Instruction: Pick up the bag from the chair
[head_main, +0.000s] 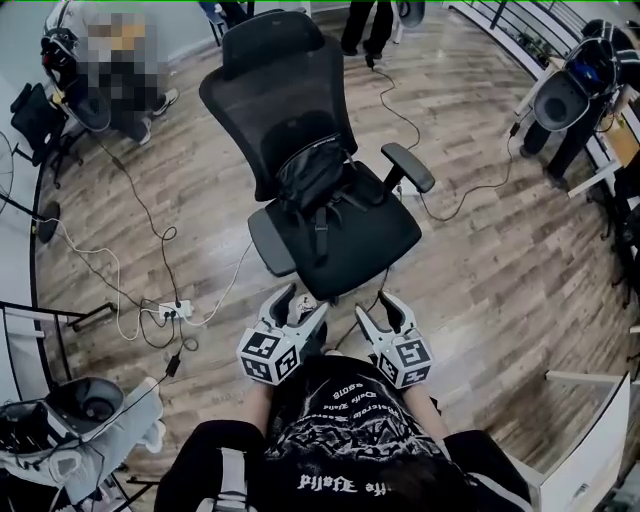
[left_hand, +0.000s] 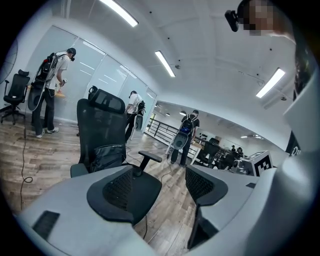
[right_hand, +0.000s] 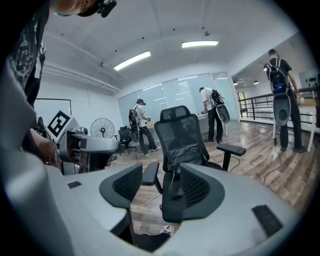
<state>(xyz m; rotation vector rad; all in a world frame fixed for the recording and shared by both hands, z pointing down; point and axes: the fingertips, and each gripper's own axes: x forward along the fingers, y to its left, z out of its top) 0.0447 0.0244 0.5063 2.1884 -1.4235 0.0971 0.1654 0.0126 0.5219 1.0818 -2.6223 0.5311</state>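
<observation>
Here, black fabric bag (head_main: 313, 178) leans on far black mesh office chair (head_main: 272, 62); left gripper (head_main: 301, 303), right gripper (head_main: 379, 309) near, jaws apart, empty, ready to reach.

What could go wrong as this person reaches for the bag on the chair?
1. The black bag lies against a black chair, so the open left gripper or right gripper may close on the seat instead.
2. Its strap trails down the seat; it might snag or leave the bag swinging.
3. A white cable runs across the floor near the chair, a possible trip hazard.
</observation>
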